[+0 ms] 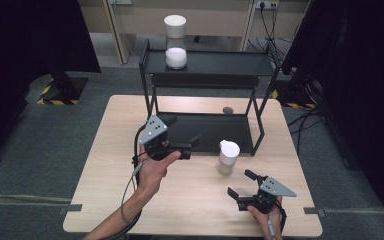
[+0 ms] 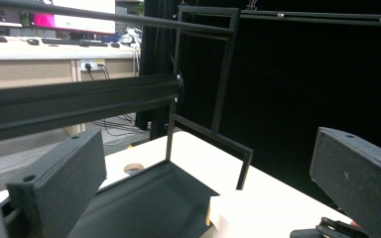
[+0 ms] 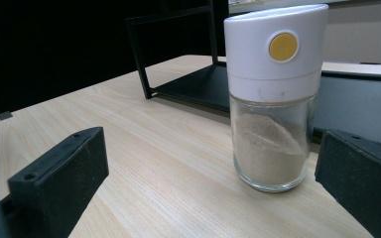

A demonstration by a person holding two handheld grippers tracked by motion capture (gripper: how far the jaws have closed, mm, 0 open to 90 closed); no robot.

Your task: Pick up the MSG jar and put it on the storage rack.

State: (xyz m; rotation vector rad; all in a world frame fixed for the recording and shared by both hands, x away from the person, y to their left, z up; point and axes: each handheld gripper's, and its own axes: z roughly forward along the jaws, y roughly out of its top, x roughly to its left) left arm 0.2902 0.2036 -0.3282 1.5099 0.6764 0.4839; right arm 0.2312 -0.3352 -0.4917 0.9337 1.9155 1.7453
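Nearest the lens, two black jaws of the right gripper (image 3: 198, 188) spread wide, nothing between them yet — a glass shaker (image 3: 274, 94) with a white cap and a yellow dot standing upright just beyond, at about 1 o'clock, part full of tan powder. From above, that shaker (image 1: 228, 157) on the wooden table (image 1: 105, 200), just in front of the black rack (image 1: 207, 82), at about 11 o'clock from the right gripper (image 1: 240, 184) and near but not touching. Left gripper (image 1: 184, 134) held up over the rack's lower shelf at about 9 o'clock from the shaker, jaws apart and empty too. On the top shelf at 12 o'clock, a second jar (image 1: 175, 41) with white contents, already in place. Judged from this: one container shelved, the shaker not yet grasped — reach, closing and lifting onto the rack likely all left to do.
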